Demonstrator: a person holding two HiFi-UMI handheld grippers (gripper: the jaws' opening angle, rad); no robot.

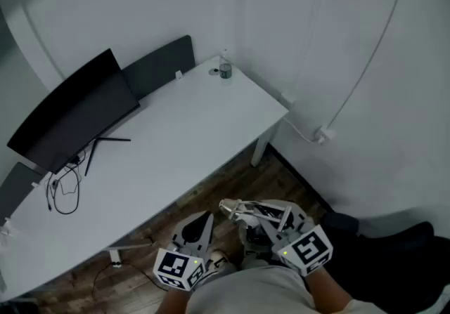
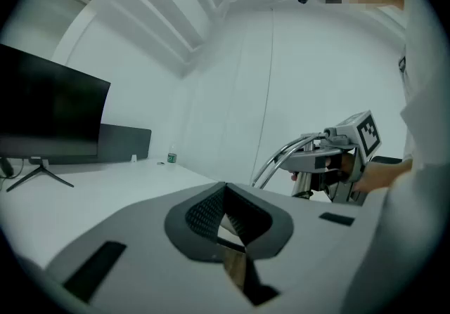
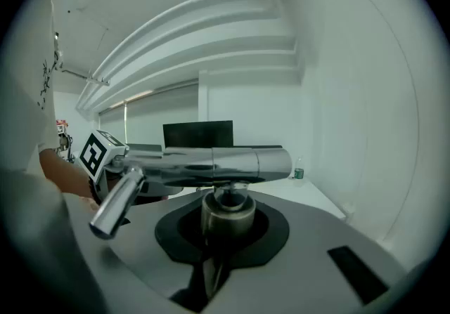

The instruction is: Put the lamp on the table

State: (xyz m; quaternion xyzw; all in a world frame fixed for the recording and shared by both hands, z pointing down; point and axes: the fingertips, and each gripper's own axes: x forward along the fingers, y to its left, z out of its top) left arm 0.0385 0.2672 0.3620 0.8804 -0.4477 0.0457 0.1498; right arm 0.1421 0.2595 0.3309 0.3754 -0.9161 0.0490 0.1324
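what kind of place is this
Probably an office or workroom: a long white desk, a dark monitor standing on it, and a grey divider panel behind.

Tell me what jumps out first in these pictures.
The shiny chrome lamp stands out, clamped by its stem in the right tongs, low in front of the person over the wood floor. Beyond it stretches a long white desk, with a dark monitor toward its left end and a small bottle at the far corner.

Chrome lamp (image 1: 242, 213) near white desk (image 1: 204, 130)
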